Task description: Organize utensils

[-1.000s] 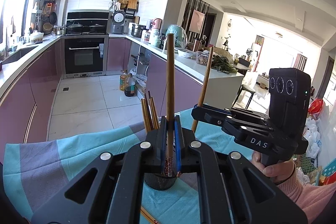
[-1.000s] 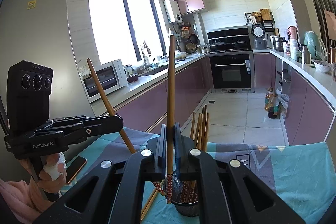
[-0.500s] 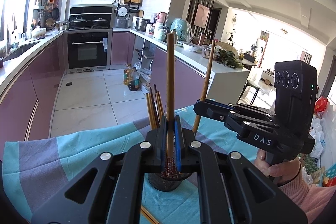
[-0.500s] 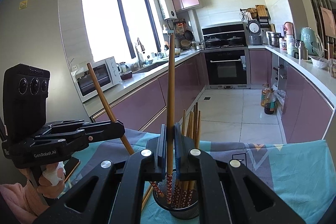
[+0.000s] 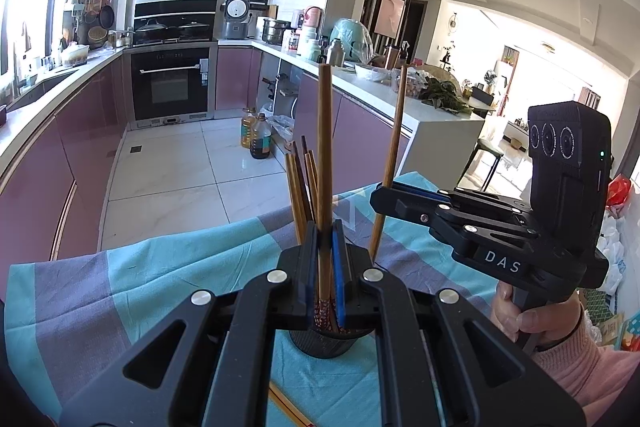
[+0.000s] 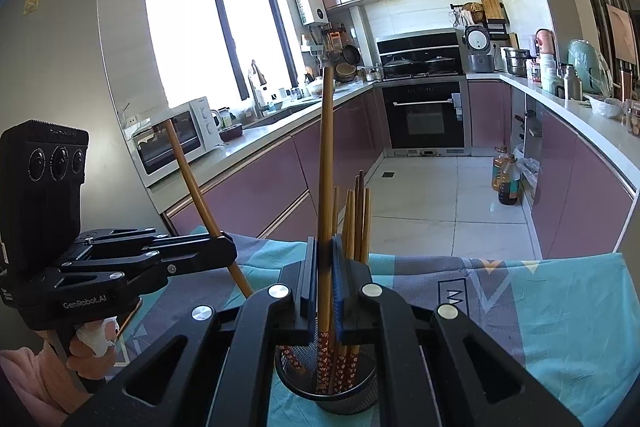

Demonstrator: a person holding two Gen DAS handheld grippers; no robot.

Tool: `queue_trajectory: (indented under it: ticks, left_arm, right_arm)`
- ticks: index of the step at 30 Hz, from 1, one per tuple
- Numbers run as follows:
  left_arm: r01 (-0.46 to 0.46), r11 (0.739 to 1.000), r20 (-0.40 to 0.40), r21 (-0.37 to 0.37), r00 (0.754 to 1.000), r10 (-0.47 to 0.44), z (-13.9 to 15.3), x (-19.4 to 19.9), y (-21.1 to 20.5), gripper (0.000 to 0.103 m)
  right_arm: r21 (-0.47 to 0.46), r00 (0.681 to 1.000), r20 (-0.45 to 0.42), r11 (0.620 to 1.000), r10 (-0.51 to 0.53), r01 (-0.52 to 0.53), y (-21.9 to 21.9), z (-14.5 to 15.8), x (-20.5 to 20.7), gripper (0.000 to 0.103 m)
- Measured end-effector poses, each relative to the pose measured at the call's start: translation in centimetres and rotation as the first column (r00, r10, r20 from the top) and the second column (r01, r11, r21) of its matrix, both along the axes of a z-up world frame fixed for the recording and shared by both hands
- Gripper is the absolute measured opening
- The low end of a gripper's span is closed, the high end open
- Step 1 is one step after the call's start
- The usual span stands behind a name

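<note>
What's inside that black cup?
The black mesh cup holds several wooden chopsticks standing up, patterned ends down. The hand-held gripper in front hides part of the cup; its bottom can't be seen.

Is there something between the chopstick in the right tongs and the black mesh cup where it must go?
Nothing separate blocks it. The chopstick in the right tongs already dips into the cup. Several chopsticks already stand inside, close beside it, so the space is crowded.
</note>
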State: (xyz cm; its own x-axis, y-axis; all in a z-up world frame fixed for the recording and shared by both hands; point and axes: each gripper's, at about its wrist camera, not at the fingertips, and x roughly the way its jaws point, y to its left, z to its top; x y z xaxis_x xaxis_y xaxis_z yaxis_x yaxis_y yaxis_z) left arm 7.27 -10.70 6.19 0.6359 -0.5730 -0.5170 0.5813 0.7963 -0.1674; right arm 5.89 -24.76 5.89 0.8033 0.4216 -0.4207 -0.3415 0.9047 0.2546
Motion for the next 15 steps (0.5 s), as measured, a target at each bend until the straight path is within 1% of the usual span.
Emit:
queue_trajectory:
  ticks: [15]
  left_arm:
    - [0.024,0.997,-0.041,0.075,0.999,-0.020,0.0,1.0,-1.8,0.007]
  right_arm:
    - [-0.011,0.998,-0.067,1.000,-0.010,0.010,-0.4,-2.5,0.9,0.006]
